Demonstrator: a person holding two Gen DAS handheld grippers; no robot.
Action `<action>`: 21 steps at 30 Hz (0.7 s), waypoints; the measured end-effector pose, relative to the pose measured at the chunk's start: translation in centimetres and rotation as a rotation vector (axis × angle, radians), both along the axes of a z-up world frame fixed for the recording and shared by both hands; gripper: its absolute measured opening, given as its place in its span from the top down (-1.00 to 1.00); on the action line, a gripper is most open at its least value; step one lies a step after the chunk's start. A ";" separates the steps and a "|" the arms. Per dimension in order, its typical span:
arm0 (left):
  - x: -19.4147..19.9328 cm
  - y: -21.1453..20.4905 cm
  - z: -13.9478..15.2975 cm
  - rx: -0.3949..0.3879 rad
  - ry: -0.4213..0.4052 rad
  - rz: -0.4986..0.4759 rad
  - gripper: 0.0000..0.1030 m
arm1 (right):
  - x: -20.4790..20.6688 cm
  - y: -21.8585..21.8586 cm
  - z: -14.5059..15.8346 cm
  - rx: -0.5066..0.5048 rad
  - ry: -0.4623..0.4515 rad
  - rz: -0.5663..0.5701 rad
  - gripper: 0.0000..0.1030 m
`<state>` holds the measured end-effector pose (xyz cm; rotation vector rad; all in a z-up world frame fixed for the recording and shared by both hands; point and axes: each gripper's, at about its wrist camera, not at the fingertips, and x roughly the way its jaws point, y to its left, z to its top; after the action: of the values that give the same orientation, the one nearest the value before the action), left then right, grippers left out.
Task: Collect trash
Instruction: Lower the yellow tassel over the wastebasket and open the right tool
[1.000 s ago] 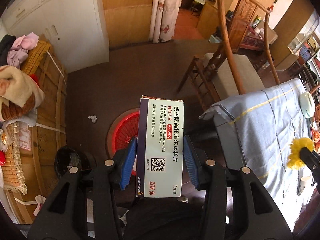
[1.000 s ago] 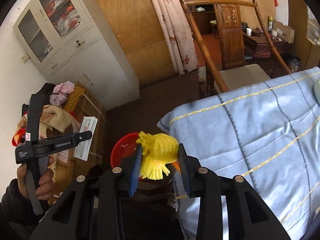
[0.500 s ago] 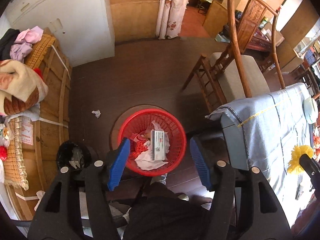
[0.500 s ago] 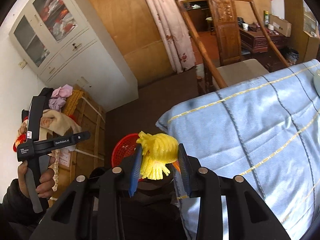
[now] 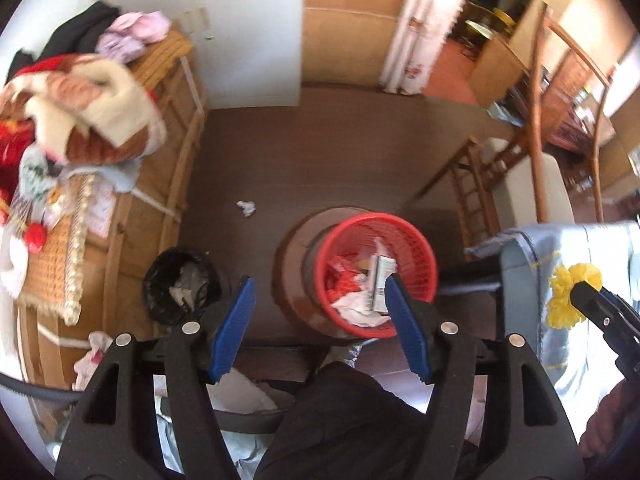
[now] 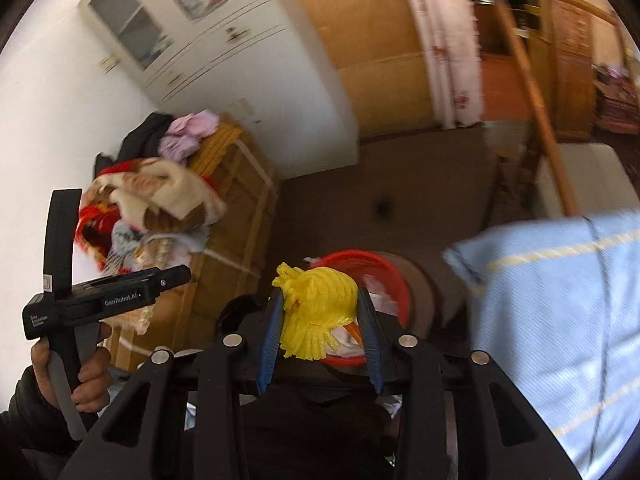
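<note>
Left tool point(image 5: 320, 328): jaws wide and opening, nothing between the blue pads, only dark floor below. Right tool point(image 6: 318, 332): jaws opening, a yellow foam net point(image 6: 316, 308) between the pads and touching both of them.

Red mesh basket point(image 5: 416, 240) on a round brown stand, just beside the corner of the bed with the light blue cover point(image 5: 576, 248). Inside the basket: a white medicine box point(image 5: 380, 280) lying near the middle, crumpled white paper point(image 5: 356, 308), red plastic scraps point(image 5: 338, 280). Seen from the right wrist, the yellow net held above the near rim of this basket.

Black bin point(image 5: 182, 284) with a black liner, on the floor near the wooden crate point(image 5: 168, 168), well apart from the red basket; some pale crumpled pieces inside, too blurred to name.

One small white paper wad point(image 5: 246, 208) alone on the dark floor, between the crate and the basket.

On top of the crate, a pile of blankets and clothes point(image 5: 84, 100).
</note>
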<state>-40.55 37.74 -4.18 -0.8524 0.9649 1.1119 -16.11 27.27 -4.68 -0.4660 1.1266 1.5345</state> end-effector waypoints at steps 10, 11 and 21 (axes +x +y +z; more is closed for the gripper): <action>-0.5 0.9 0.1 -0.005 0.002 0.035 -0.28 | 0.4 1.8 0.2 0.016 0.036 0.014 0.13; 0.0 0.9 0.1 -0.002 0.005 0.029 -0.28 | 0.8 1.9 0.1 0.022 0.048 0.002 0.13; 0.6 1.3 0.1 0.000 0.025 0.023 -0.28 | -1.0 6.7 -4.0 -0.050 0.069 0.057 -0.14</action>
<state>-39.94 39.03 -4.05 -0.8535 0.9774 1.1445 -17.08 33.95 -8.68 -0.4859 1.2165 1.5853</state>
